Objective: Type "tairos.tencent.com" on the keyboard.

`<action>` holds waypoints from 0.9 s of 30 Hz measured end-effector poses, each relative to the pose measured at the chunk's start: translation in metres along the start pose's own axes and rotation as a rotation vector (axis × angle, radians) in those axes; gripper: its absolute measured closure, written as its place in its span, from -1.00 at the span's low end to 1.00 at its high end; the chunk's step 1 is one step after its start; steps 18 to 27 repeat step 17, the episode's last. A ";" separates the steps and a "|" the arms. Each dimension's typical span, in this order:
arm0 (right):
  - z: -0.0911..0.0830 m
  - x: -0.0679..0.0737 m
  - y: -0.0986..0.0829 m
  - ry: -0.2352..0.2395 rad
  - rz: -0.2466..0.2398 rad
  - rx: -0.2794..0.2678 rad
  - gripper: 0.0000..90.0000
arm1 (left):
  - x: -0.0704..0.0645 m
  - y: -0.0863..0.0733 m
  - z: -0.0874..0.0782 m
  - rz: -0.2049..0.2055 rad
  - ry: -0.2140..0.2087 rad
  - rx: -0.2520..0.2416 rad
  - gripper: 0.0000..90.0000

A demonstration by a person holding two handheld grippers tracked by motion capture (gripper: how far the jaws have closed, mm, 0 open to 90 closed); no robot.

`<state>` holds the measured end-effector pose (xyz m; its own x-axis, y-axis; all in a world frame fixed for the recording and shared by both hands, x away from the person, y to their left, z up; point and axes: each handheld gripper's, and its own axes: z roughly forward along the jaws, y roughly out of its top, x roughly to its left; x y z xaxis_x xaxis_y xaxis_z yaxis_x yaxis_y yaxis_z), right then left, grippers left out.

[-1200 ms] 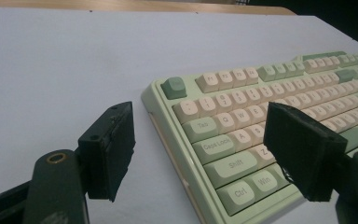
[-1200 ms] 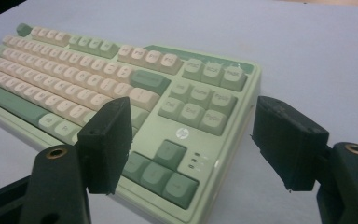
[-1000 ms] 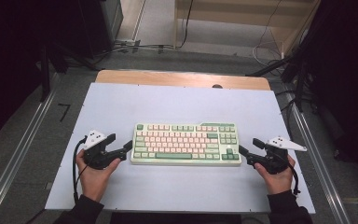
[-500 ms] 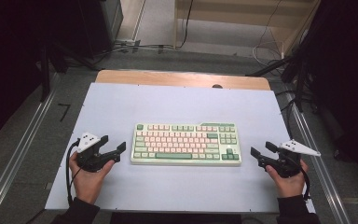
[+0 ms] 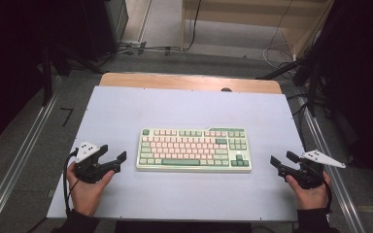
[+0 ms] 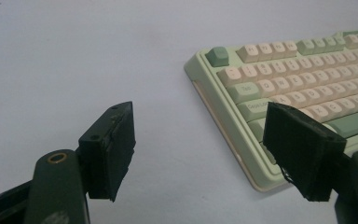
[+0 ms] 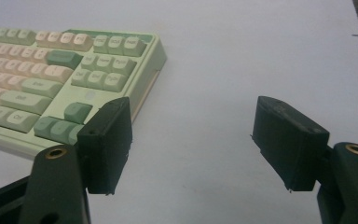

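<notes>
A pale lavender sheet covers the desk [image 5: 184, 109], with a strip of bare wood showing along its far edge, and dark floor and cables lie beyond.

Nearest the viewer, two forearms come in from the bottom edge of the high view. To the left of the keyboard, a little nearer than its front edge, the person's left hand [image 5: 85, 187] holds the left hand-held gripper [image 5: 112, 157]. Its two black jaws stand wide apart and point toward the keyboard's left end without touching it; nothing lies between them. In the left gripper view [image 6: 196, 154] the keyboard's left corner sits just past the jaw on the right side of that picture.

To the right of the keyboard, clearly apart from it, the right hand [image 5: 311, 191] holds the right hand-held gripper [image 5: 284, 161] near the desk's right edge. Its jaws are also spread wide and empty, aimed at the keyboard's right end.

The keyboard [image 5: 194, 149] lies flat in the middle of the desk between the two hands. It has a pale green case with cream and green keys.
</notes>
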<state>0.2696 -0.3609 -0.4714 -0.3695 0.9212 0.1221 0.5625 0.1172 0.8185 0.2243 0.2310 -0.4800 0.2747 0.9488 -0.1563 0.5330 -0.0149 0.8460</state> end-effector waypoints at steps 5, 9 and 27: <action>-0.005 -0.005 -0.004 -0.035 0.000 0.007 -0.40 | 0.004 -0.004 -0.003 -0.010 0.016 0.016 -0.43; -0.010 -0.010 -0.008 -0.051 0.012 0.007 -0.39 | 0.006 -0.008 -0.006 -0.011 0.028 0.030 -0.43; -0.013 -0.015 -0.011 -0.068 0.024 0.010 -0.39 | 0.006 -0.010 -0.008 -0.013 0.040 0.030 -0.43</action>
